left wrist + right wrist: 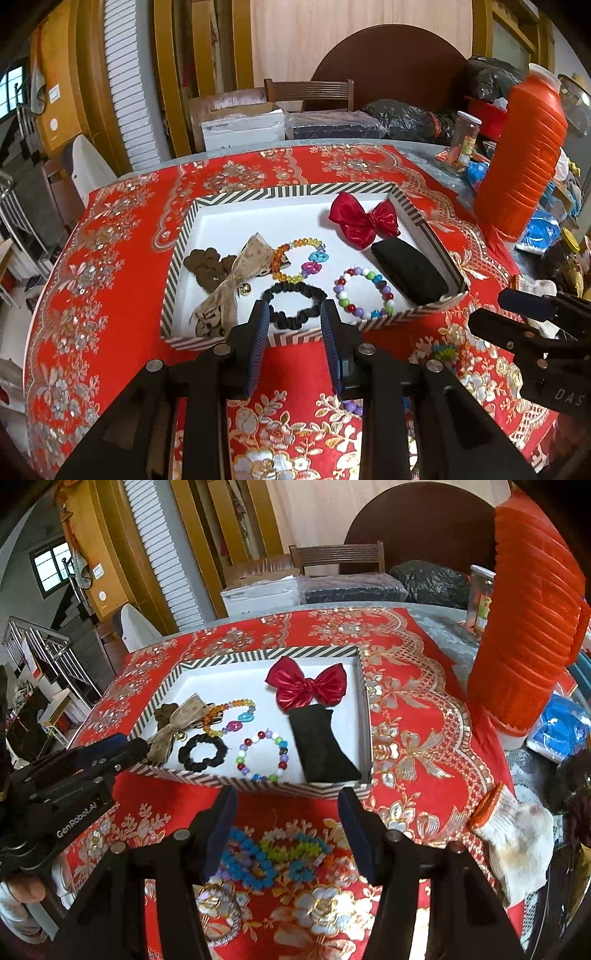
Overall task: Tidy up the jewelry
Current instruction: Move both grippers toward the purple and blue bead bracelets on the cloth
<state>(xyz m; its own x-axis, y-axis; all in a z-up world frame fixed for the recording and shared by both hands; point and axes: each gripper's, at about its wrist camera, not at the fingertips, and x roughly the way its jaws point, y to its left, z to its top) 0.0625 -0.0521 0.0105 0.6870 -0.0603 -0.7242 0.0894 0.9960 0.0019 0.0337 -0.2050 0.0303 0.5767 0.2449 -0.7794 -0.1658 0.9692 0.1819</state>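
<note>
While gaping, left gripper [122, 751] reads "GenRobot.AI" beside striped box [258, 653].

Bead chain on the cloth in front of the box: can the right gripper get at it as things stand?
Probably yes. The right gripper is open, with the bead chain lying flat on the tablecloth just beyond its fingers. Nothing lies over it; the box sits farther back.
</note>
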